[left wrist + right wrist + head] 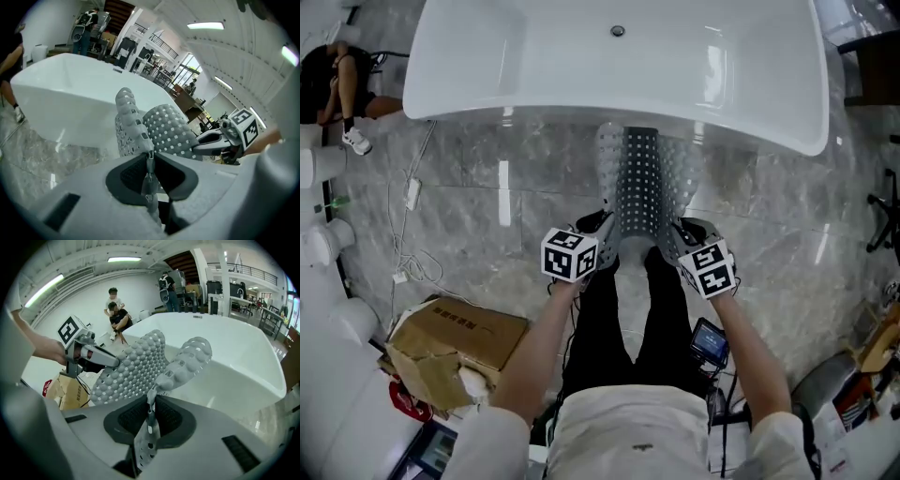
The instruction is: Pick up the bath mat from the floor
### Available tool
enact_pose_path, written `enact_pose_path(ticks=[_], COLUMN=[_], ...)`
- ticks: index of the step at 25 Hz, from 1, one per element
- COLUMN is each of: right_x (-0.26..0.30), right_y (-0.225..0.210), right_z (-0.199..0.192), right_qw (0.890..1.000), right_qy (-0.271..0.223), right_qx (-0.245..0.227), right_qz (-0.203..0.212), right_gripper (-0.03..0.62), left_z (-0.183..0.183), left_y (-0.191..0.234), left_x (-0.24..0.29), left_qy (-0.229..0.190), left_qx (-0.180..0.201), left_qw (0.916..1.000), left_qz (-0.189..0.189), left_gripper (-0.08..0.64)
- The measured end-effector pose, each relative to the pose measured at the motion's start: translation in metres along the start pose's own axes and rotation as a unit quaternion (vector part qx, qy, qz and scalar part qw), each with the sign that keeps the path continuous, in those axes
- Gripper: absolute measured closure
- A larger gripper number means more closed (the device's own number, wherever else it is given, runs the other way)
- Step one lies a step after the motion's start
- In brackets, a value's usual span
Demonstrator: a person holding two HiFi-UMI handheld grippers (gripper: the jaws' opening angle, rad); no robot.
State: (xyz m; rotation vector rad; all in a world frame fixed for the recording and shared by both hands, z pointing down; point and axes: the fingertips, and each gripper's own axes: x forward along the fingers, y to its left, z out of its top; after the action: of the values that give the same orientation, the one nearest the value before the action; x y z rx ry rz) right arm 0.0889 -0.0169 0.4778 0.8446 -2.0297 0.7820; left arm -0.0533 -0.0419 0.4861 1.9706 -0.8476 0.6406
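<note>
A grey perforated bath mat [639, 183] hangs lifted between both grippers, its far end drooping toward the white bathtub [534, 66]. My left gripper [602, 246] is shut on the mat's near left corner; the mat's edge [149, 164] is pinched between the dark pads. My right gripper [671, 246] is shut on the near right corner, with the mat's edge [150, 420] squeezed between its pads. In the left gripper view the mat [164, 129] curls up ahead, and the right gripper [220, 138] shows beyond it. The right gripper view shows the mat [140, 364] and the left gripper [86, 352].
Grey marble floor [487, 206] runs in front of the tub. A torn cardboard box [450, 347] lies at the lower left, with a white cable [408, 244] beside it. A person [337, 84] sits at the far left. More people [115, 310] stand in the background.
</note>
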Motion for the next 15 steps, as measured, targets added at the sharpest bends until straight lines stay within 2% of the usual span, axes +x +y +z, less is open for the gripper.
enact_pose_path(ticks=[6,11,15], right_x=[-0.066,-0.111,-0.148], right_y=[0.015,0.013,0.005], right_z=[0.06,0.099,0.124], right_qw=[0.997,0.993,0.986], right_qy=[-0.059,-0.097,-0.131], right_qx=[-0.004,-0.017,-0.024], right_qz=[-0.039,-0.068,-0.1], right_gripper=[0.545,0.545,0.546], left_z=[0.054,0.099,0.129], left_y=[-0.031,-0.041,-0.044], left_x=[-0.064,-0.107,-0.14], left_qy=[-0.022,-0.057,-0.102], left_qx=[0.092,0.126,0.124], left_qw=[0.9953,0.9899,0.9864], left_qz=[0.019,0.03,0.035], left_gripper=[0.503,0.505,0.511])
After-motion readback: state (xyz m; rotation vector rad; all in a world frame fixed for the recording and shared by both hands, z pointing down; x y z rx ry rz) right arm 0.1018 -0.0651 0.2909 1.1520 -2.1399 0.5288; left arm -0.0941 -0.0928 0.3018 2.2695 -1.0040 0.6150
